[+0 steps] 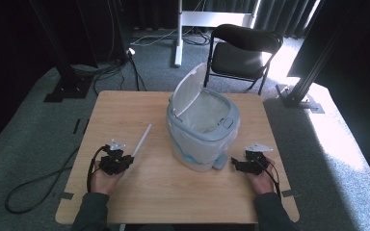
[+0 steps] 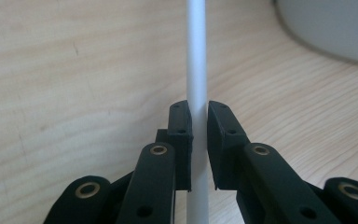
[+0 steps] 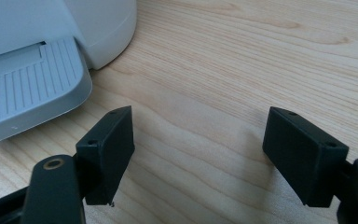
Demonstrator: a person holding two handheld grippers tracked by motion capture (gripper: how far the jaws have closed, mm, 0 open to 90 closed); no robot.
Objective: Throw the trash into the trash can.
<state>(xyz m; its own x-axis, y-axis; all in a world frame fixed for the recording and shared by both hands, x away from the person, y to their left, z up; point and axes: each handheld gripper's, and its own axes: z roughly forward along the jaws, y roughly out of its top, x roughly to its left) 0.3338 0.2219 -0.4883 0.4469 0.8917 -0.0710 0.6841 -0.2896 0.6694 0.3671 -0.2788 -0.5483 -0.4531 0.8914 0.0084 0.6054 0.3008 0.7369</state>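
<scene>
A thin white rod (image 1: 142, 139) lies on the wooden table (image 1: 173, 192), left of a grey pedal bin (image 1: 202, 120) whose lid stands up over a white liner. My left gripper (image 1: 129, 159) holds the rod's near end. In the left gripper view both pads (image 2: 182, 135) press the rod (image 2: 196, 56), so the left gripper (image 2: 199, 122) is shut on it. The bin's side (image 2: 335, 28) curves in at the top right. My right gripper (image 1: 234, 163) rests on the table just right of the bin's foot pedal (image 1: 220, 162). Its jaws stand wide apart (image 3: 200, 135) over bare wood, with the ribbed pedal (image 3: 28, 88) to their left.
A black chair (image 1: 243, 48) stands on the carpet behind the table, with a white stand's foot (image 1: 178, 57) to its left. Dark frame posts rise at both back corners. A cable (image 1: 38, 183) trails off the table's left edge to the floor.
</scene>
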